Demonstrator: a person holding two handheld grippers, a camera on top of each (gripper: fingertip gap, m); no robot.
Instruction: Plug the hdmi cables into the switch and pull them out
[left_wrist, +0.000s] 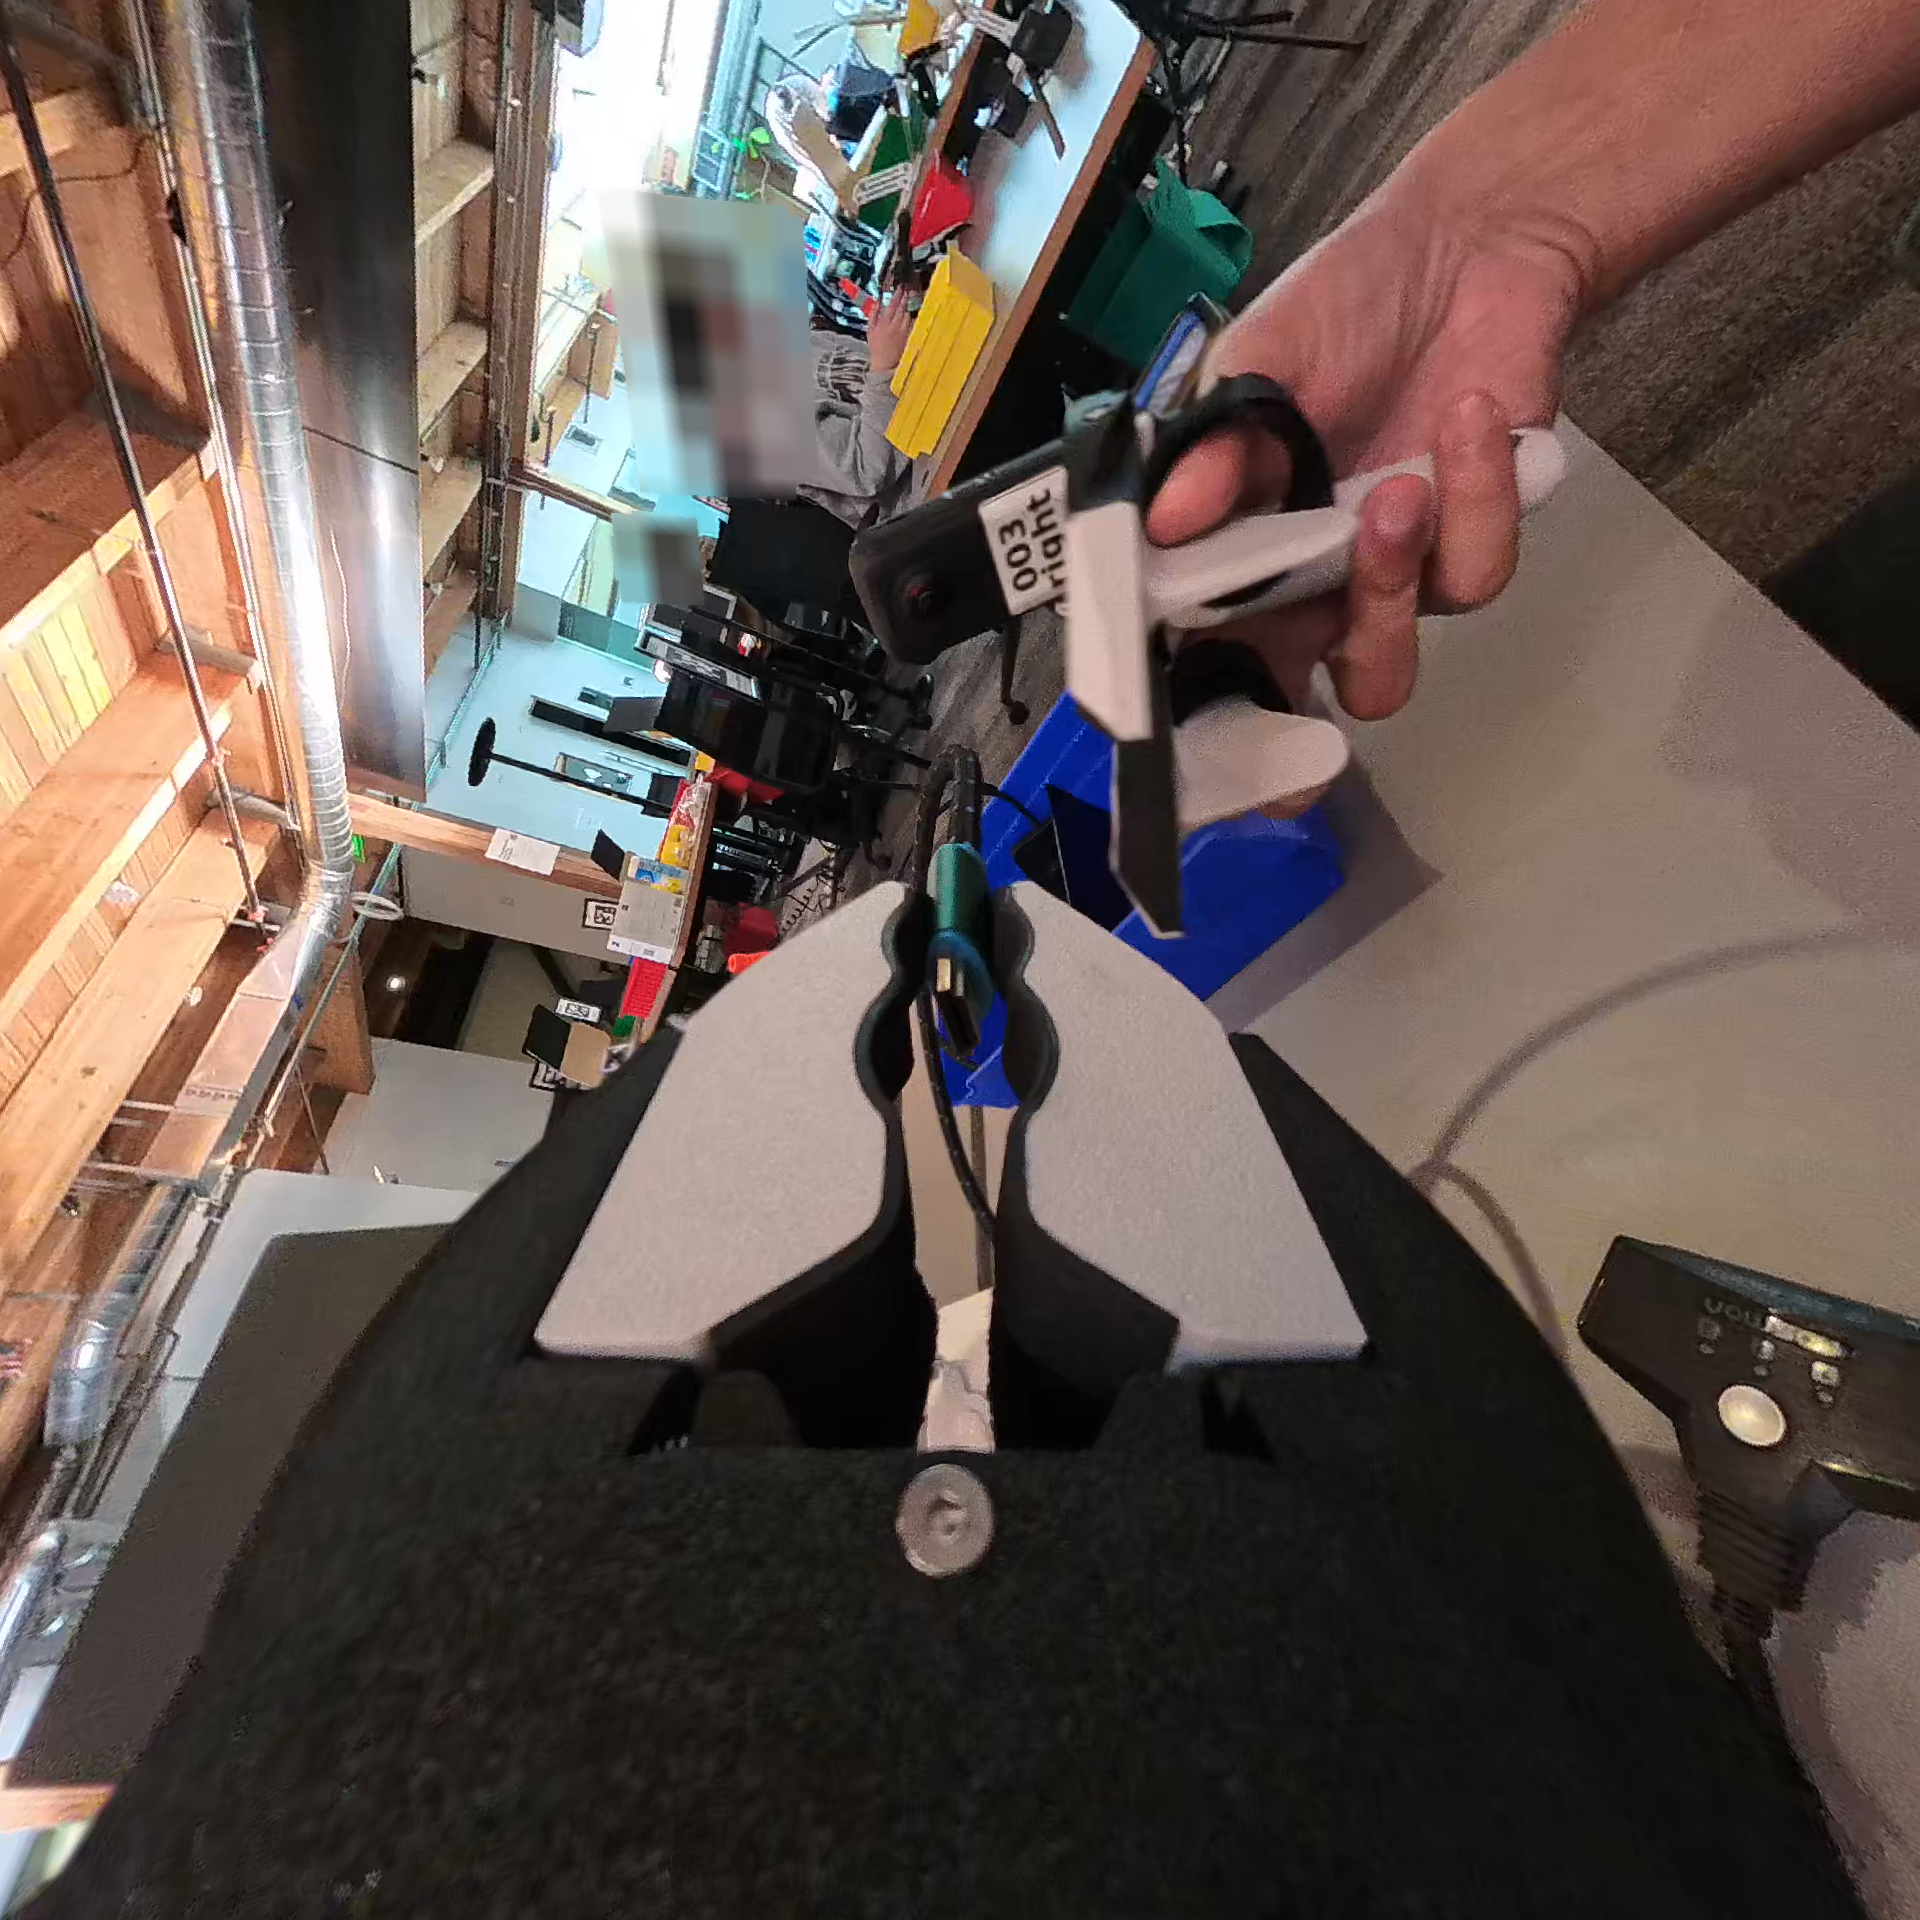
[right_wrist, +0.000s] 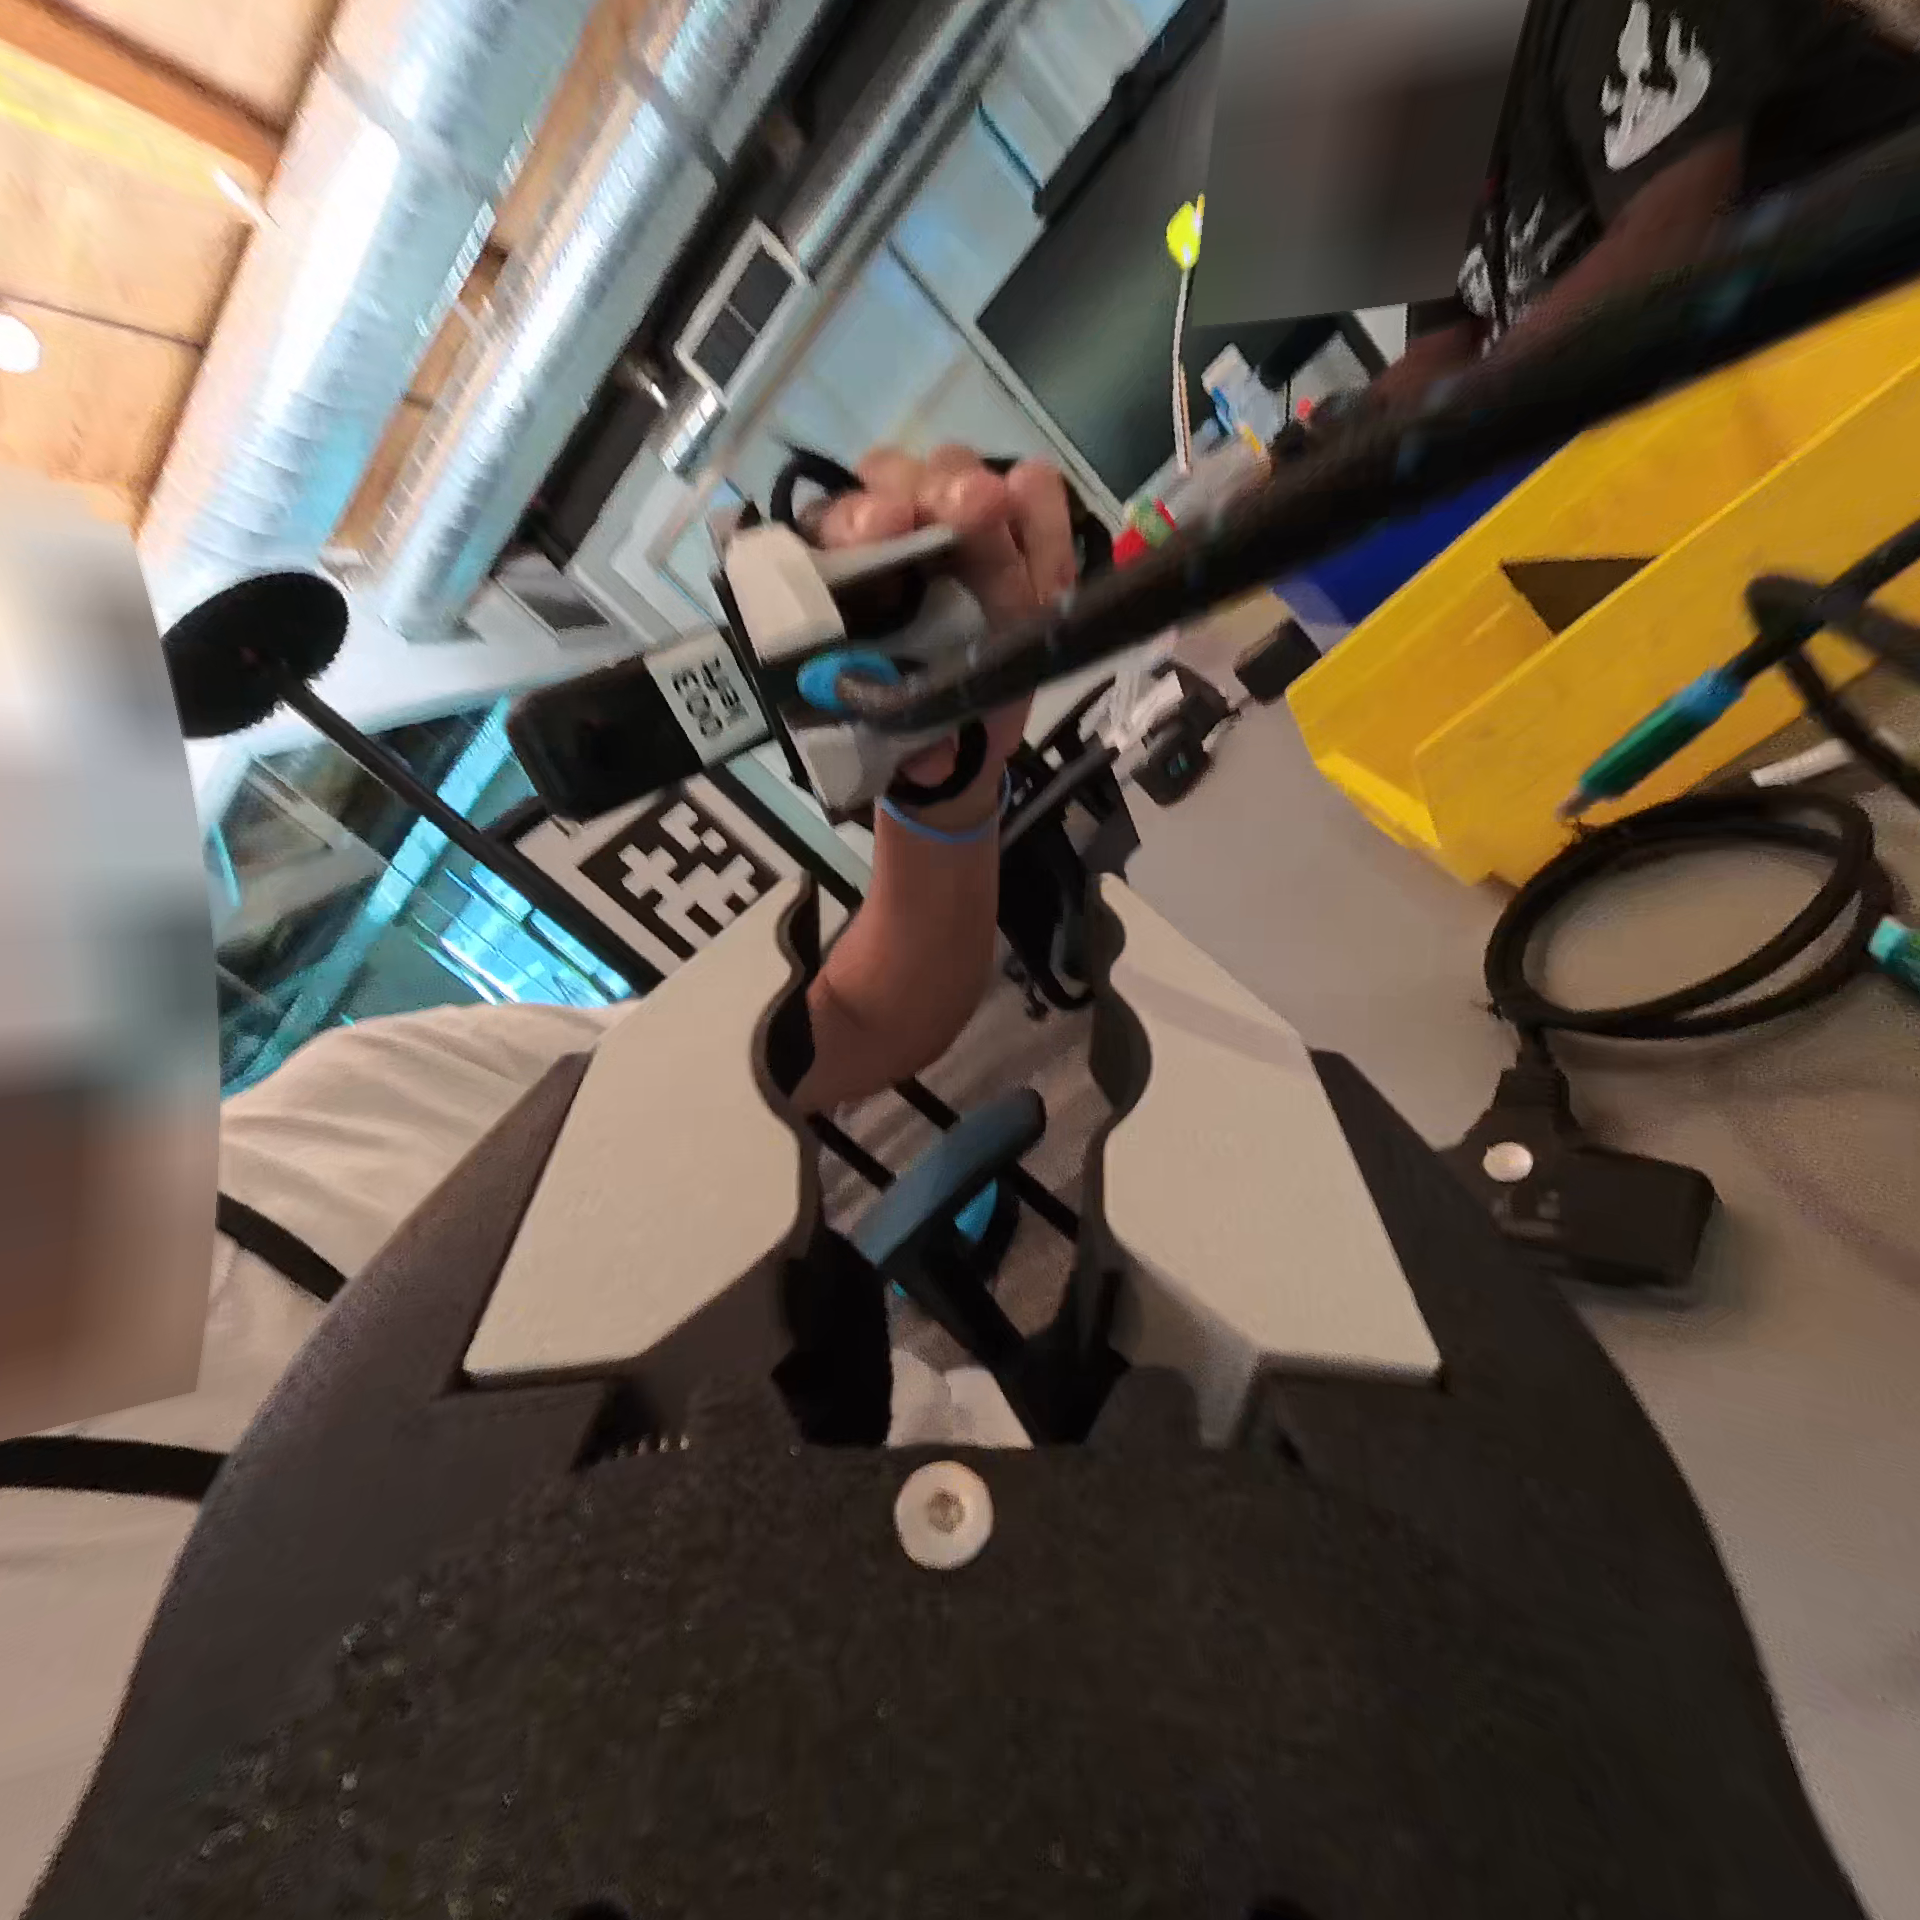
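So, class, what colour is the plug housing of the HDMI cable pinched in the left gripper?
Green to teal, on a black braided cable; plug housing shows best in the left wrist view.

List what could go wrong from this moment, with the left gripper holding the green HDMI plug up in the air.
1. The left gripper pinches the green HDMI plug only at its finger tips, and the plug sits tilted, so it may twist or slip.
2. Its braided cable hangs slack between the fingers and could snag.
3. The switch lies unheld on the table; the right gripper is open and empty, so a push could shove it away.
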